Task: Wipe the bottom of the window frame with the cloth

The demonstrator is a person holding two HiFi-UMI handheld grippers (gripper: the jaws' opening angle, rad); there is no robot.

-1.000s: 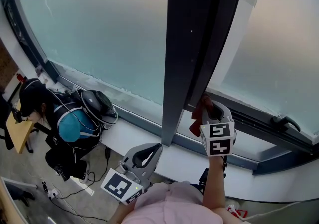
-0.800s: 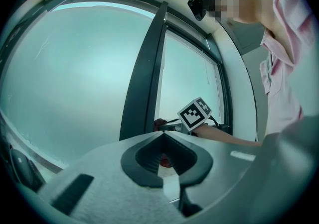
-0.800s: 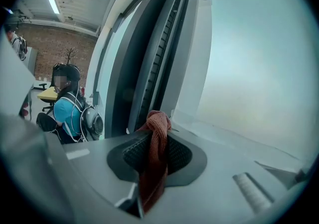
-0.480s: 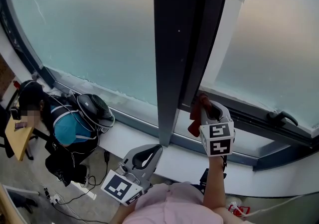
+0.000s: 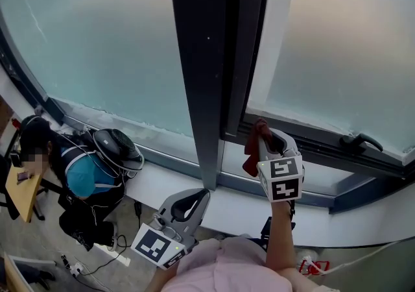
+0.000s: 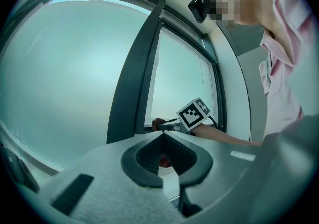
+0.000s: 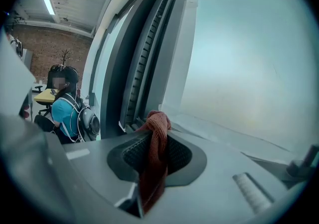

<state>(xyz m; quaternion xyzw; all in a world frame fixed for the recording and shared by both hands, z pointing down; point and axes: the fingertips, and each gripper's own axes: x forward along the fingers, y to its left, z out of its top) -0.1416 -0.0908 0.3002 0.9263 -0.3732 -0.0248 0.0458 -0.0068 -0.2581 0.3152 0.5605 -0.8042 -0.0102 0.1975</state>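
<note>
R gripper [image 5: 262, 130] just right of dark mullion [image 5: 202, 76], tips up at bottom rail of window frame [image 5: 324, 149]. Jaws clamped on red-brown cloth [image 7: 155, 143]. Cloth bunched at tips near mullion's foot, tail hanging down betw. jaws; contact w/ rail not clear. L gripper [image 5: 205, 192] below mullion, low, apart from frame. Its jaws are closed tip to tip, nothing held. Window handle [image 5: 360, 141] on rail, well right of mullion. Seated person [image 5: 81, 174] w/ backpack [image 5: 117, 146], far left of mullion.
</note>
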